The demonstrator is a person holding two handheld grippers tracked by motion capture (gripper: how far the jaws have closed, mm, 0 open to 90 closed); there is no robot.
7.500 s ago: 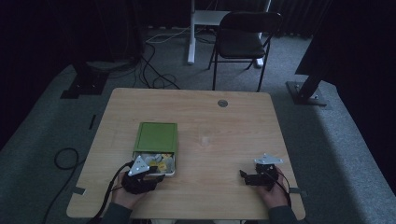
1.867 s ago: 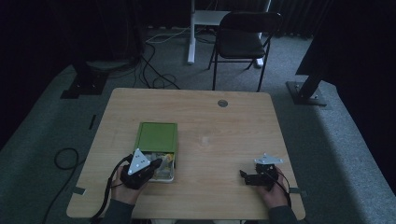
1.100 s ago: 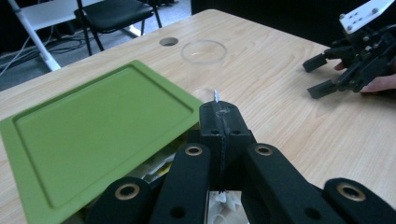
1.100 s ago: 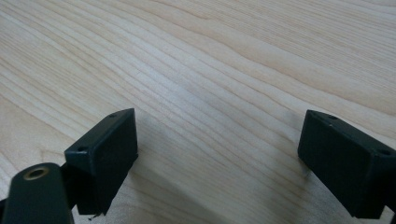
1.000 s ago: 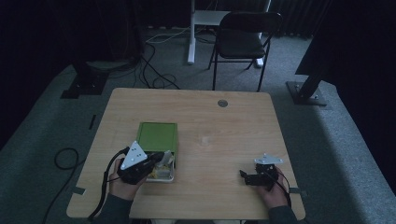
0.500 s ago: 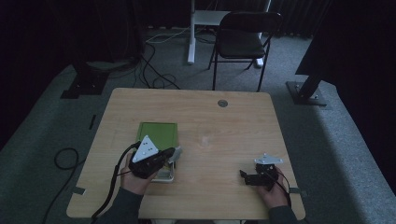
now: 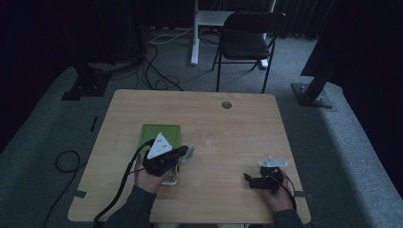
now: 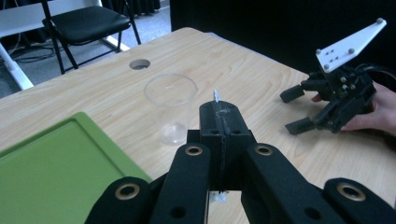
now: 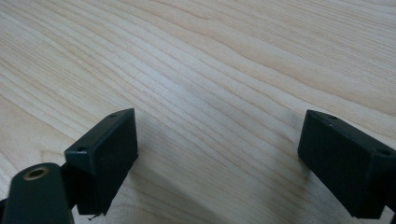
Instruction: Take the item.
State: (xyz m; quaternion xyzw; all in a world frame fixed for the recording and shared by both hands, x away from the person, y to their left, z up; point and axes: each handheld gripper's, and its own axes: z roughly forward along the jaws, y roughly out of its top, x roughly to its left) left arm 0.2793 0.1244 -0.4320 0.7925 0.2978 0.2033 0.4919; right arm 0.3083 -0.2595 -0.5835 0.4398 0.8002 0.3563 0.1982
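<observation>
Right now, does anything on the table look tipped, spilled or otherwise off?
Nothing stands out. The clear plastic cup stands upright and empty on the wooden table, beside the green tray. The left gripper is shut on a thin clear sliver, too small to identify. The right gripper rests open.

- My left tongs (image 8: 219,109) are matte black: two flat link arms, each carrying brass-ringed pivot holes, run up to blocky pads.
- From above, the left tongs (image 7: 183,153) wear a pale grey three-cornered plate (image 7: 158,145), and a black cable (image 7: 124,179) trails back along my forearm.
- My sleeves (image 7: 135,209) are dark grey, ending at the wrists.
- My right tongs (image 9: 224,163) show two square black pads with small screw holes near their corners, plus one brass-ringed pivot.
- Seen from my left side, the right tongs (image 8: 299,109) carry a white triangular plate (image 8: 348,45) dotted with small holes and screws at its corners.
</observation>
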